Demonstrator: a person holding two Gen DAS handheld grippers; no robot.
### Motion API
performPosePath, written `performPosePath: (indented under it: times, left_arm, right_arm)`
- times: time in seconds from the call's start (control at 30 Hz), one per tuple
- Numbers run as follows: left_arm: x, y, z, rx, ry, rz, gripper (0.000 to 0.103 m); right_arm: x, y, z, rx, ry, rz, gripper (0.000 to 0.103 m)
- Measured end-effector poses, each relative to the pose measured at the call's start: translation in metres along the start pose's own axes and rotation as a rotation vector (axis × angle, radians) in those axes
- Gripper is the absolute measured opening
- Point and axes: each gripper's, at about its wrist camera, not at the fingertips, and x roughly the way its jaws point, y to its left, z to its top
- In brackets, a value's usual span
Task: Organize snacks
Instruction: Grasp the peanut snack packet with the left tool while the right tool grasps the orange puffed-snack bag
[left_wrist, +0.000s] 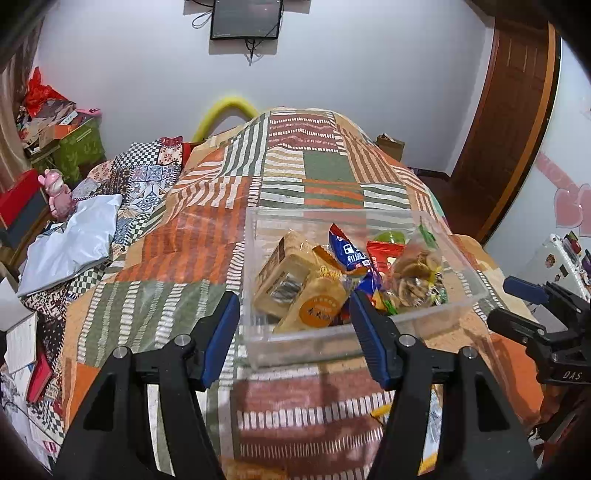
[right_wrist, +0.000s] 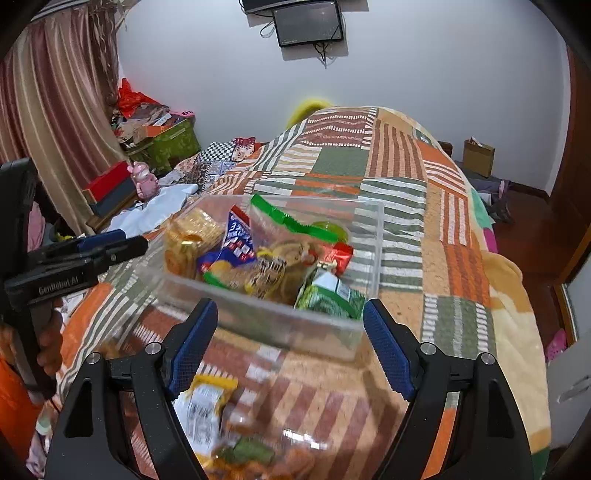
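A clear plastic box (left_wrist: 314, 339) stands on the patchwork bedspread, filled with several snack packets: a tan biscuit pack (left_wrist: 284, 273), a blue packet (left_wrist: 349, 251) and a bag of round cookies (left_wrist: 413, 273). My left gripper (left_wrist: 295, 332) is open and empty, just in front of the box's near wall. In the right wrist view the box (right_wrist: 280, 321) holds a green packet (right_wrist: 328, 295) and a blue packet (right_wrist: 240, 240). My right gripper (right_wrist: 291, 343) is open and empty, near the box. Loose snack packets (right_wrist: 207, 402) lie on the bedspread below it.
The bedspread (left_wrist: 295, 170) covers a bed running toward the far wall. Cluttered boxes (left_wrist: 74, 144) and a pink toy (left_wrist: 59, 192) sit at the left. A wooden door (left_wrist: 509, 122) is at the right. The right gripper shows at the left wrist view's right edge (left_wrist: 524, 306).
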Motion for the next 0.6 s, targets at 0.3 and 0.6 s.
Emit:
performPosePath:
  times: [0.3,0.6]
  left_arm:
    - [-0.022,0.022,-0.033,-0.042,0.059,-0.002,0.069]
    - [-0.024,0.041,-0.088,-0.061,0.162,-0.003,0.069]
  right_arm:
    - [-0.027,0.004,-0.024,0.013,-0.003,0.006,0.081]
    - [-0.03,0.008,-0.056,0.027,0.046,0.012,0.081]
